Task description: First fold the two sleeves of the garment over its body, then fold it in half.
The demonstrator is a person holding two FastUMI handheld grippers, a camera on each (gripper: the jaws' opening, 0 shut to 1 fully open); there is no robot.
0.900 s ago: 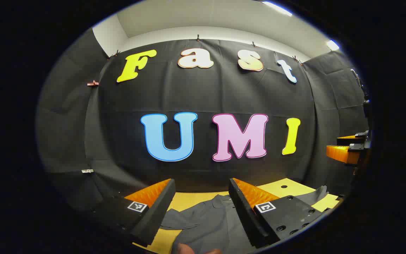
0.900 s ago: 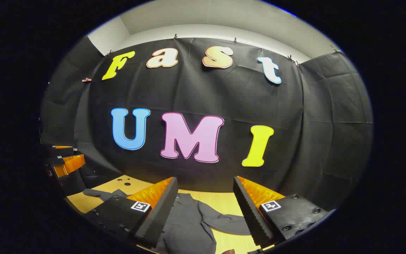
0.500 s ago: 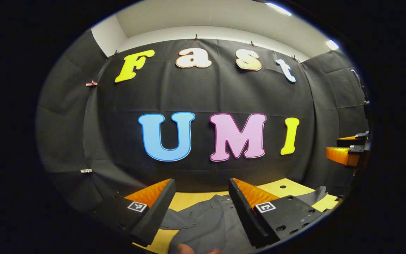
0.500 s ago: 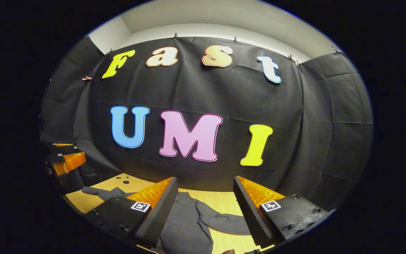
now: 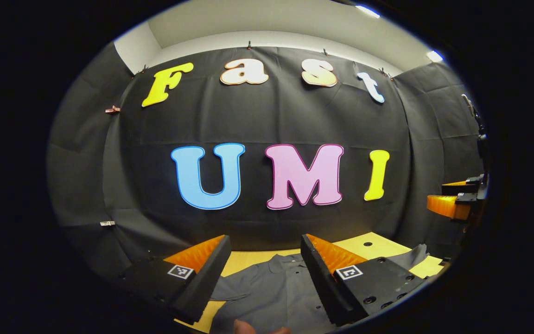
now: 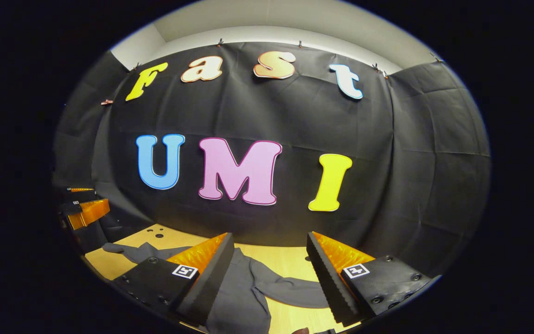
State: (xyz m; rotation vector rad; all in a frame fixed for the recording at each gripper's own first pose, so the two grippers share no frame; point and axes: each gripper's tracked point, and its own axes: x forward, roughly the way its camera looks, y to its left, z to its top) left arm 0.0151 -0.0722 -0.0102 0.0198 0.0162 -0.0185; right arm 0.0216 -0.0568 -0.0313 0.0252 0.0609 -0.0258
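A dark grey long-sleeved shirt lies flat on the light wooden table, collar toward the wall. In the left gripper view my left gripper hangs open above the shirt's body, touching nothing. One sleeve stretches out to the right there. In the right gripper view my right gripper is open too, held above the shirt, with a sleeve curving between its fingers. The other sleeve lies to the left. Each view catches the other gripper at its edge: the right gripper and the left gripper.
The black cloth wall stands close behind the table. Small round holes mark the tabletop near the wall. A fingertip shows at the bottom edge of the left gripper view.
Both views have tipped slightly downward, so more of the table and shirt shows. Both grippers stay open and the shirt has not moved.
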